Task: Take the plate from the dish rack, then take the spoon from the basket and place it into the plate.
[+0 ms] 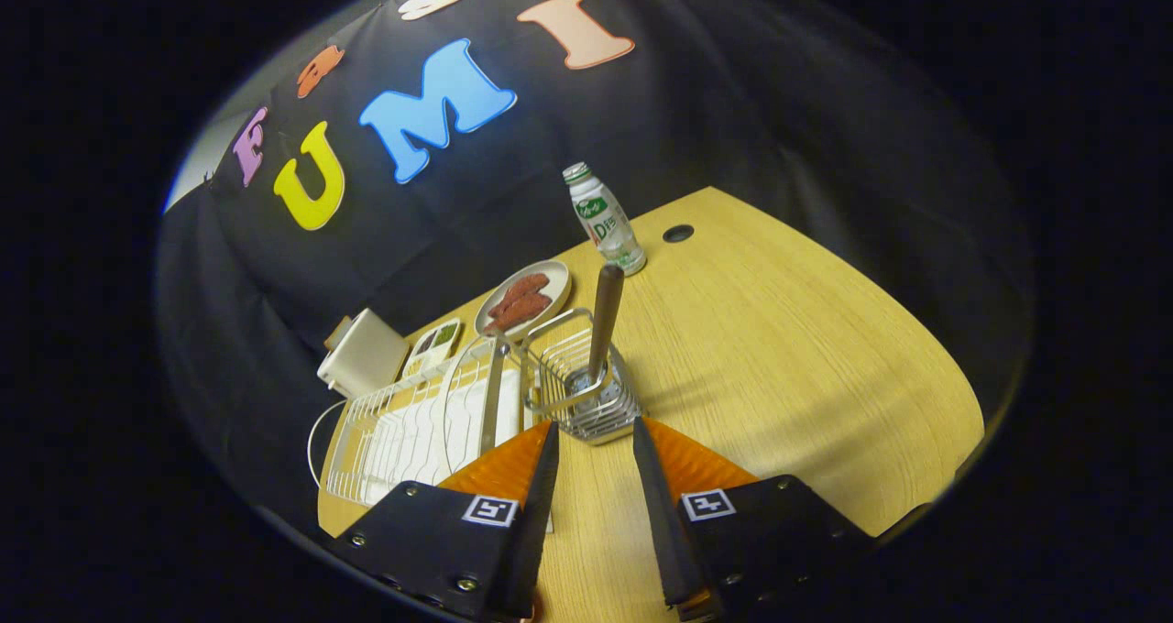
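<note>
The spoon [604, 325] is seen at the centre of the frame, stood in the wire basket [579, 387] with its bowl end down among the wires and its brown handle up. Its long axis is close to upright, and the handle is tipped slightly toward the upper right, where the bottle [605, 220] stands. It is probably stored this way so that the handle is left free above the rim to be taken from above.

The plate [472, 401], a clear one, is held on edge in the white dish rack [403, 431] just left of the basket, in the lower left of the frame; its face is turned roughly toward the basket. It appears to be kept upright by the rack's wires, and the first step looks not yet done.

The gripper [594, 444] is held low at the bottom centre, its fingers parted with nothing between them but bare table [779, 348]. The basket lies just ahead of the fingertips, and the plate just beyond the left-hand finger.

Further up, a dish of sausages [527, 298] is set behind the basket.
</note>
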{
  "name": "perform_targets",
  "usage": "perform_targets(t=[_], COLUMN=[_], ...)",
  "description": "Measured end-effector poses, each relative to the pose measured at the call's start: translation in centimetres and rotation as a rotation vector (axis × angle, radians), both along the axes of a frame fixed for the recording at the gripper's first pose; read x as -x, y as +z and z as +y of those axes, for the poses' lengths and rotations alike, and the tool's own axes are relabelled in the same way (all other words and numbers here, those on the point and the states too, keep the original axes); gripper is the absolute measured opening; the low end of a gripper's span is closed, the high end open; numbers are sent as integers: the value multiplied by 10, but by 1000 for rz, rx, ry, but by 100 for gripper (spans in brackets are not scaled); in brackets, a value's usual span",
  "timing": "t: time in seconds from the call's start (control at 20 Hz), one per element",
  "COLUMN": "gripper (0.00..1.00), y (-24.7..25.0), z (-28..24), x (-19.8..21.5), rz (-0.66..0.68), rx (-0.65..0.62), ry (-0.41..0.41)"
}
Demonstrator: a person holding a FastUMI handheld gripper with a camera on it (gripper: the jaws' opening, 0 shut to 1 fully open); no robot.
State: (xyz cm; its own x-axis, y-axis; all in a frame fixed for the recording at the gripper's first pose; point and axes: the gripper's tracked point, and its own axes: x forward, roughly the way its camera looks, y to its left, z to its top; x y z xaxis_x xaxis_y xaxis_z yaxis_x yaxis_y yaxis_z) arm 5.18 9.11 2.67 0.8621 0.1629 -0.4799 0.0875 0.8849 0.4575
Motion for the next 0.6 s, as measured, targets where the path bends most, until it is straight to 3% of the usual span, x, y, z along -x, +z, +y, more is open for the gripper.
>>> perform_targets(t=[0.2, 0.45, 0.55, 0.6], gripper=[50, 50, 45, 13], y=[4, 2, 3, 3], z=[-16, -18, -19, -16], x=[-35, -62, -62, -71], rz=[-31, -46, -57, -63], rx=[-22, -60, -44, -23], ry=[-79, -97, -105, -102])
